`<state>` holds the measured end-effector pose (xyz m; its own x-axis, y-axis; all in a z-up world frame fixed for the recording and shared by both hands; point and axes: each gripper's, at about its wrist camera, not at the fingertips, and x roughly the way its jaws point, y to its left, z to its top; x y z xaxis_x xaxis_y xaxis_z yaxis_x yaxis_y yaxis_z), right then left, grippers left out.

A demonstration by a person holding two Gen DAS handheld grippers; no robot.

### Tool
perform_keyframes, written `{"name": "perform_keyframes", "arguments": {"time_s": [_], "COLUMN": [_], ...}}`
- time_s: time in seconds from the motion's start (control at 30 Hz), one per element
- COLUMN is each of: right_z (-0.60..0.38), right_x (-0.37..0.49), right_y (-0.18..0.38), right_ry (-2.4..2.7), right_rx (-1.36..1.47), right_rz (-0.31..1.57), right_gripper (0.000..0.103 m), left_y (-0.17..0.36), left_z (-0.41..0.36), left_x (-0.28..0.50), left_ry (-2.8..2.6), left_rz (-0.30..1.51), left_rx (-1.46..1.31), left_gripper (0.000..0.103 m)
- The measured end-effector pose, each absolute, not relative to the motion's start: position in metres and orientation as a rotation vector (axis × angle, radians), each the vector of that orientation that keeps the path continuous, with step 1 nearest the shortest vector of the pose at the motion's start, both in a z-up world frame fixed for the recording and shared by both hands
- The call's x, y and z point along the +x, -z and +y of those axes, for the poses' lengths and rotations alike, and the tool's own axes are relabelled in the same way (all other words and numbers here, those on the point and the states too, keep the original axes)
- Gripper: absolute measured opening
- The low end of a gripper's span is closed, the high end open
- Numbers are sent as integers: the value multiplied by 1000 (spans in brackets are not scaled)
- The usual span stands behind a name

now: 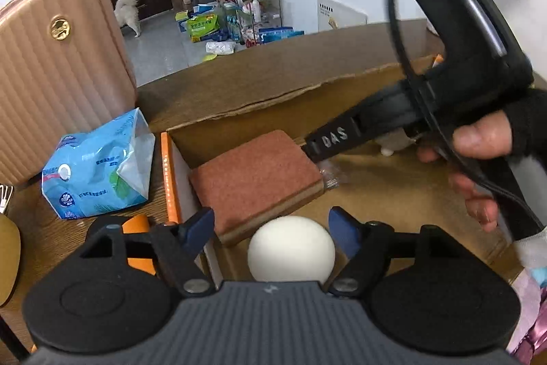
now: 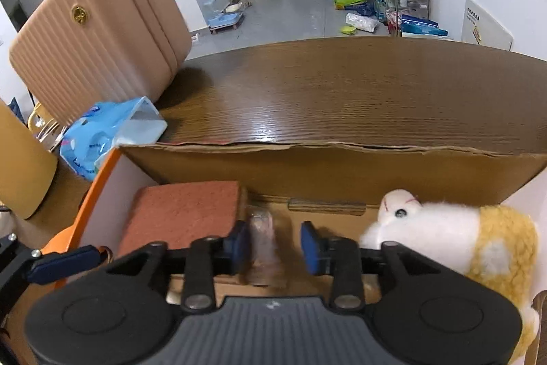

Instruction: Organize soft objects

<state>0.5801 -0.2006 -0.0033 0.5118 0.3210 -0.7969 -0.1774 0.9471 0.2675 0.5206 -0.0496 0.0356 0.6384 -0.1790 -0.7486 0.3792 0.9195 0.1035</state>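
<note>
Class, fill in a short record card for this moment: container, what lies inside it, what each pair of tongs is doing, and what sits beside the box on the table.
container: open cardboard box on wooden table
inside: reddish sponge block, white ball, plush toy, small clear wrapped item
left tongs: open, either side of the ball
right tongs: open, over the wrapped item
beside box: blue tissue pack, pink suitcase
</note>
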Motion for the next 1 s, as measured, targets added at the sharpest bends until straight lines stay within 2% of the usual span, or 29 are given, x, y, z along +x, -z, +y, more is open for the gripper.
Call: {"name": "perform_keyframes", "arguments": {"time_s": [0.1,0.3,0.43,0.77,0.9,1.0], "right_z": [-208,-238,-263,-327,-325,-317], "right_x": [574,546,509,407,363,312], "right_y": [1,-34,-65,-104,-111,-109], "right_ry": [-311,-293,-263,-174,-181,-202], "right_rx": [167,150,91,76,50,18], "right_rz": [982,927,888,804,738,645], "right_gripper": [42,45,61,63,63,70], "left_y": [-40,-68,-95,-139,-136,-121], "left_z": [-42,-30,-16,6,10,11], "left_x": [521,502,474,396,358,305], "left_ry": [315,291,274,225,212,167], "left_rz": [812,782,762,698,662,588], "left_rx": [255,221,182,113,82,98], "left_gripper": [77,80,82,88,89,90]}}
